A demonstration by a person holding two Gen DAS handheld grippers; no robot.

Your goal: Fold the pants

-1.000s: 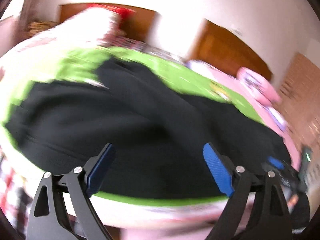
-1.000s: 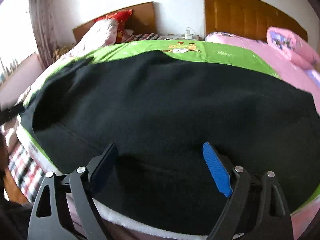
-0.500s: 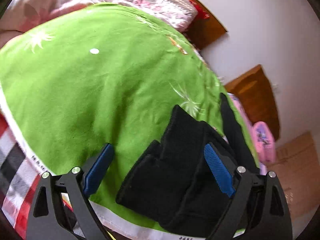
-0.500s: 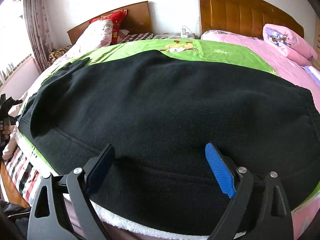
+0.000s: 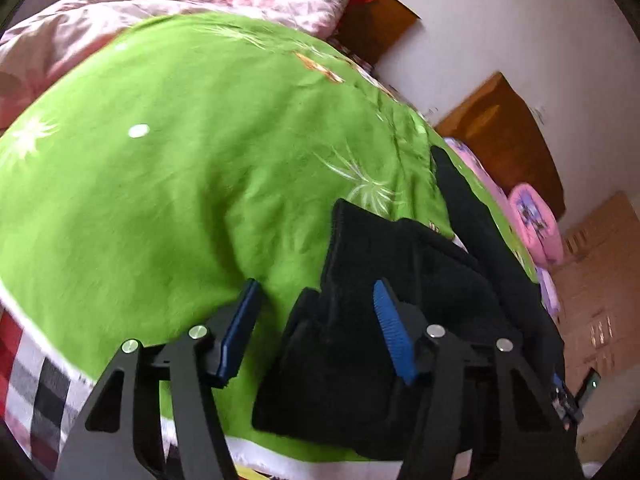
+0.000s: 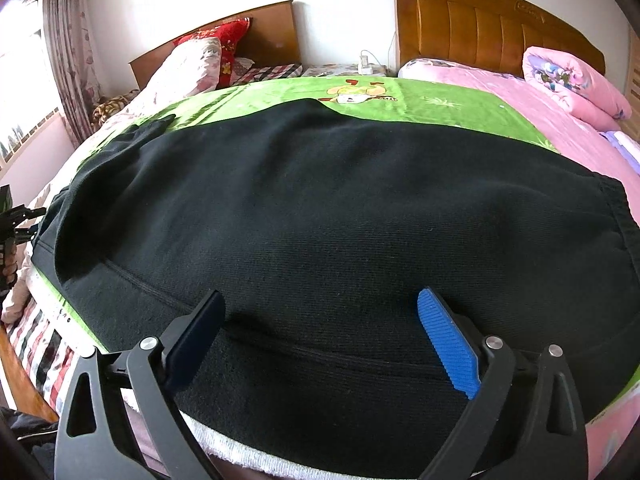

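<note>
Black pants (image 6: 320,216) lie spread flat across a green blanket (image 6: 432,104) on the bed. In the left wrist view their leg ends (image 5: 360,264) lie bunched at the blanket's near edge. My left gripper (image 5: 316,320) is open and straddles the cuff edge, its left pad over green blanket, its right pad over black cloth. My right gripper (image 6: 320,328) is open and hovers over the pants' near edge, by a seam, holding nothing.
The green blanket (image 5: 160,184) covers the bed; a checked sheet (image 5: 28,380) hangs at its edge. Floral pillows (image 6: 192,68), a red cushion (image 6: 224,36) and wooden headboards (image 6: 480,20) stand at the far end. A pink bed with folded pink quilt (image 6: 572,80) lies to the right.
My left gripper has swung from over the pants' wide part to the leg ends and moved closer. My right gripper has barely moved.
</note>
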